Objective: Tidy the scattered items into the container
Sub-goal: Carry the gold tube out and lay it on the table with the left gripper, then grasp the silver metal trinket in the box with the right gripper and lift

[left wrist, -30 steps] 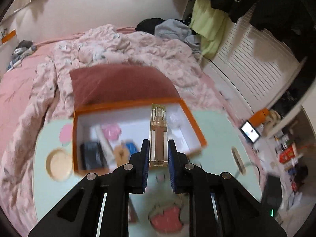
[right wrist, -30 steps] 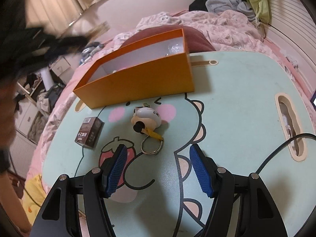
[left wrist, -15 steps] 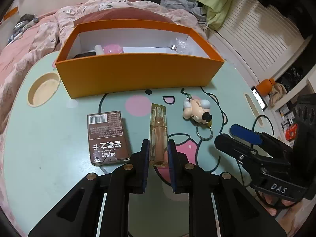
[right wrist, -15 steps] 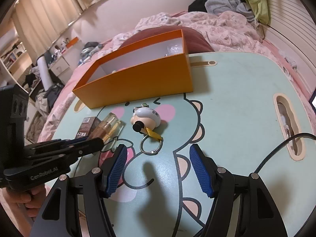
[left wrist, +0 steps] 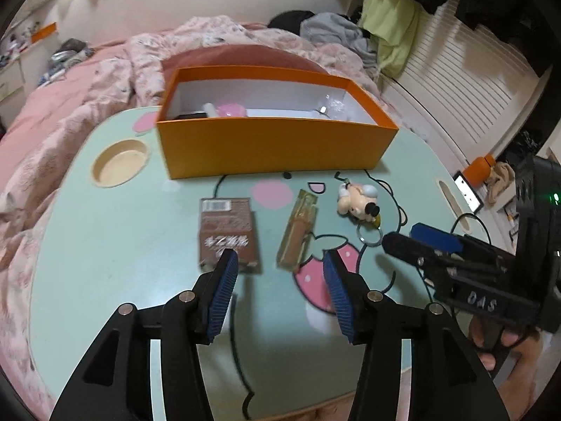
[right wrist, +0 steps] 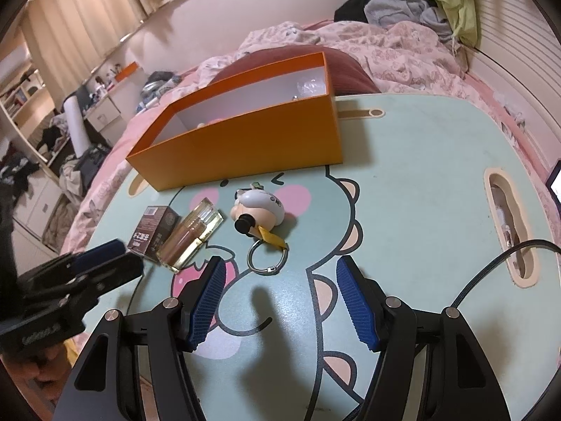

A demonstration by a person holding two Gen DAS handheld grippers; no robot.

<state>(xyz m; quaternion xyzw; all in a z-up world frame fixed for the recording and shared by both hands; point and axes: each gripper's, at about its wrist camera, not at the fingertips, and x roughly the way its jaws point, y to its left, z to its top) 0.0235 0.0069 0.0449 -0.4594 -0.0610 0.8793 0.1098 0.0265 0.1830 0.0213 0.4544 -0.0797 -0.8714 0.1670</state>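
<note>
A clear bottle of tan liquid [left wrist: 298,231] [right wrist: 191,235] lies free on the table, slightly tilted, just ahead of my left gripper [left wrist: 278,261]. That gripper's jaws are opening and its pads do not touch the bottle. Left of the bottle lies a small brown box [left wrist: 228,231] [right wrist: 154,228]. To the right is a cartoon figure keychain [left wrist: 357,200] [right wrist: 259,207] with a metal ring [right wrist: 266,259]. My right gripper [right wrist: 280,266] hangs open just short of that ring, holding nothing. Behind them stands the orange box [left wrist: 273,147] [right wrist: 245,147] with several items inside.
The mint-green table [left wrist: 105,245] with a cartoon print sits on a bed with pink bedding [left wrist: 52,140]. It has a round cup recess [left wrist: 119,166], a slot [right wrist: 508,224] at the right and a black cable [right wrist: 491,273]. A person's hand [left wrist: 505,343] grips the right tool.
My left gripper came down from above the orange box to the table with the bottle, then its jaws parted and the bottle now lies loose. The right gripper has not moved.
</note>
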